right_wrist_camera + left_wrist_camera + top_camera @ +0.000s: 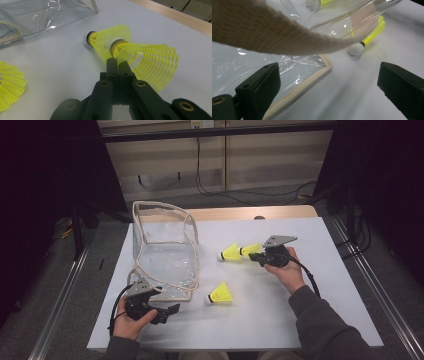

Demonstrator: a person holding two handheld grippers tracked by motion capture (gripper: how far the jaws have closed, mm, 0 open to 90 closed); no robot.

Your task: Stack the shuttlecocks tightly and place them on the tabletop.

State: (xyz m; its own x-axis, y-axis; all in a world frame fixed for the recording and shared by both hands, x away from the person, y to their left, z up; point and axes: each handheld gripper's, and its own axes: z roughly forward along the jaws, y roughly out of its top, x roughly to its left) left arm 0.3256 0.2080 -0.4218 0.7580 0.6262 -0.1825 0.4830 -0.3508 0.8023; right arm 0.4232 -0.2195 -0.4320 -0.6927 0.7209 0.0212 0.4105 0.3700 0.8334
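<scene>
Three yellow shuttlecocks lie on the white board (280, 310). Two sit together: one (231, 252) (110, 40) farther off, the other (251, 249) (147, 60) at my right gripper (254, 256) (117, 62). That gripper's jaws are pressed together, with the edge of this shuttlecock's skirt pinched at their tips. The third shuttlecock (220, 293) (10, 85) (356, 48) lies alone mid-board. A clear plastic bag (165, 250) (37, 17) with beige trim stands open at the left. My left gripper (169, 312) (328, 82) is open beside the bag's near corner, under its beige strap (262, 32).
The white board rests on a wooden table (240, 213). Metal rails run along both sides, cables lie on the floor behind, and dark curtains hang at left and right. Bare board stretches along the front and right.
</scene>
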